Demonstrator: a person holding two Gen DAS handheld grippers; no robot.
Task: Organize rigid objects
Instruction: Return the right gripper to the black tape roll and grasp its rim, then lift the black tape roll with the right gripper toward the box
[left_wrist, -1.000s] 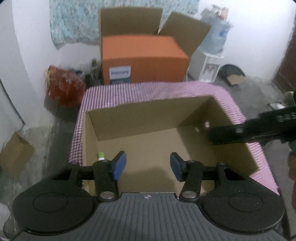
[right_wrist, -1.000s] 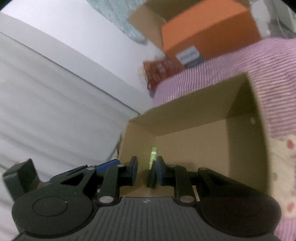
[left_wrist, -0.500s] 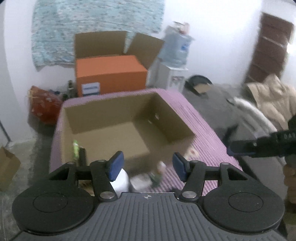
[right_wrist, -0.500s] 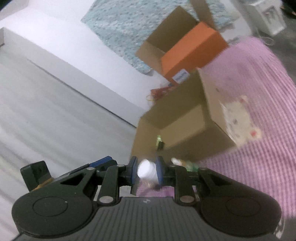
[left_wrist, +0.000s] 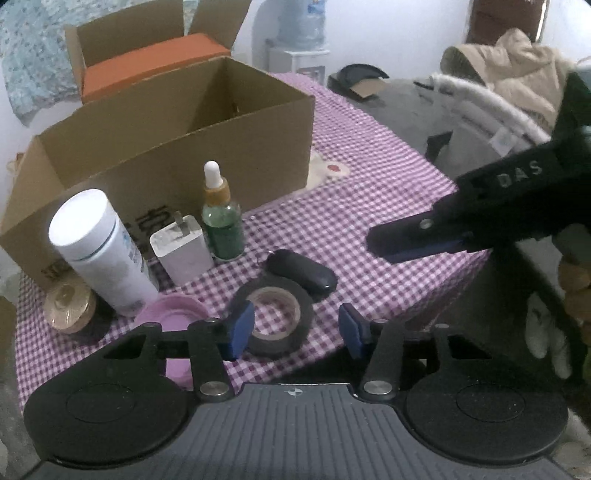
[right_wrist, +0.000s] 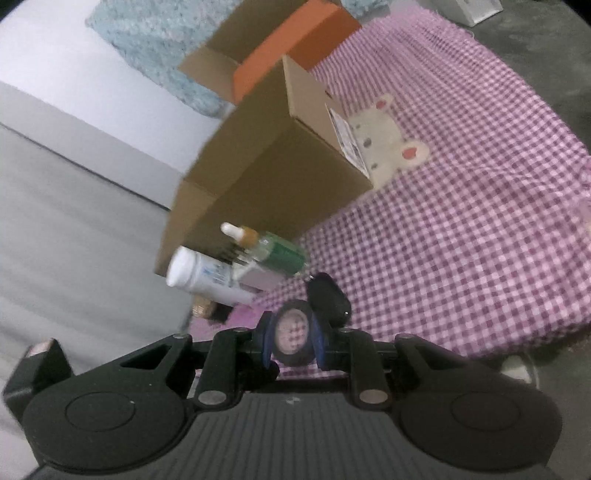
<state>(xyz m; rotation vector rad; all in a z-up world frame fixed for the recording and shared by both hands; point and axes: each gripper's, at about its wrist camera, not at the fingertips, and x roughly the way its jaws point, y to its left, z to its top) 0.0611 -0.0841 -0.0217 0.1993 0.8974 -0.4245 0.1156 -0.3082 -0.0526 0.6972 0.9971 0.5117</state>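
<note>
An open cardboard box (left_wrist: 184, 147) stands on the purple checked tablecloth (left_wrist: 369, 192). In front of it are a white bottle (left_wrist: 99, 251), a white charger (left_wrist: 181, 247), a green dropper bottle (left_wrist: 221, 225), a black key fob (left_wrist: 301, 273), a black tape roll (left_wrist: 275, 285), a pink lid (left_wrist: 173, 317) and a small gold-lidded jar (left_wrist: 68, 304). My left gripper (left_wrist: 295, 330) hovers over the tape roll, jaws closing with nothing between them. My right gripper (left_wrist: 376, 243) hangs shut and empty above the table's right side. In the right wrist view the tape roll (right_wrist: 295, 305) merely shows beyond that gripper (right_wrist: 293, 341).
Behind the table an orange box (left_wrist: 147, 55) sits in a bigger carton, with a water dispenser (left_wrist: 299, 22) to its right. A beige jacket (left_wrist: 517, 70) lies over furniture on the right. The cloth right of the box (right_wrist: 461, 221) is bare.
Both grippers have drawn back from over the box and sunk toward the table's near side. The loose objects in front of the box have come into view. The left jaws stand narrower.
</note>
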